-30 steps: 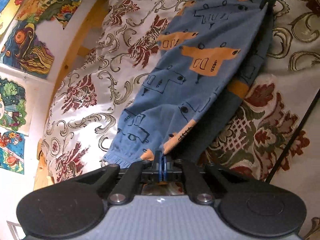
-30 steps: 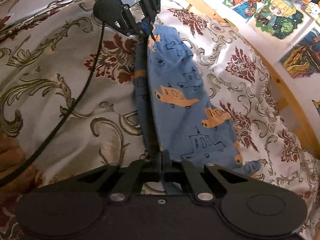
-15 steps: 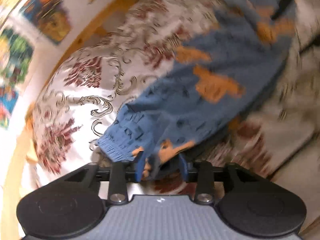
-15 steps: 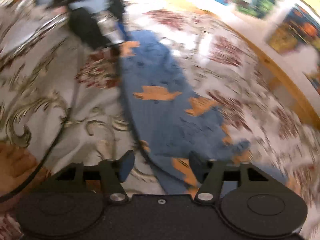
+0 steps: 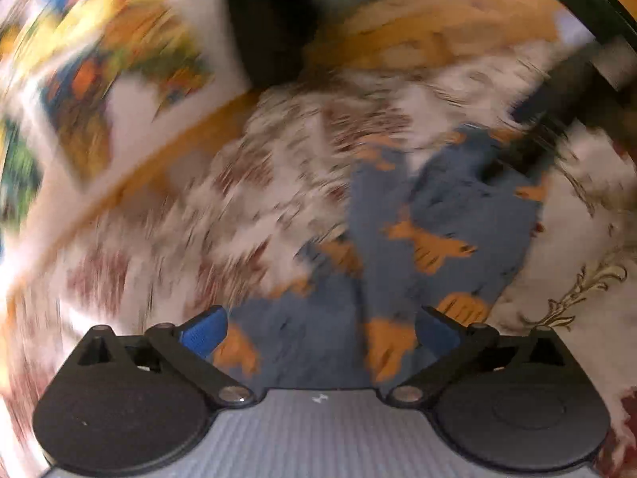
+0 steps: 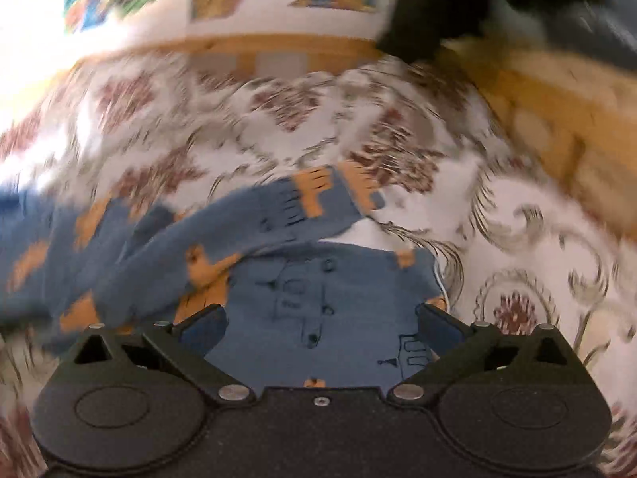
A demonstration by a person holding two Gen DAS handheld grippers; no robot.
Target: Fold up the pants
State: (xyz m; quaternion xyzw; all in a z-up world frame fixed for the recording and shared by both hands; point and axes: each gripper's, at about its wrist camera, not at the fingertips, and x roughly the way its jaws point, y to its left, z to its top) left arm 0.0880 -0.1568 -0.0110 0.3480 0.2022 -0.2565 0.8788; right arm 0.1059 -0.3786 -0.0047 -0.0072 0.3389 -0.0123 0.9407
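Bedspread (image 6: pixel 537 239): white woven fabric w/ maroon floral and grey scrolls, wood frame behind. Pants (image 6: pixel 318 298) (image 5: pixel 438 219): soft blue knit, orange prints, ribbed cuffs, lying crumpled on the spread. Left gripper (image 5: pixel 320 328) and right gripper (image 6: pixel 320 324) both spread wide above pants, holding nothing. Heavy blur.

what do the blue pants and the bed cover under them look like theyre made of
Pants: soft knit, likely cotton jersey, matte blue with printed orange shapes and dark line drawings; it drapes limply and the cuff looks ribbed.
Bed cover: woven fabric, maybe jacquard, pale with maroon flowers and grey scrolls; slight sheen, though motion blur leaves this open.
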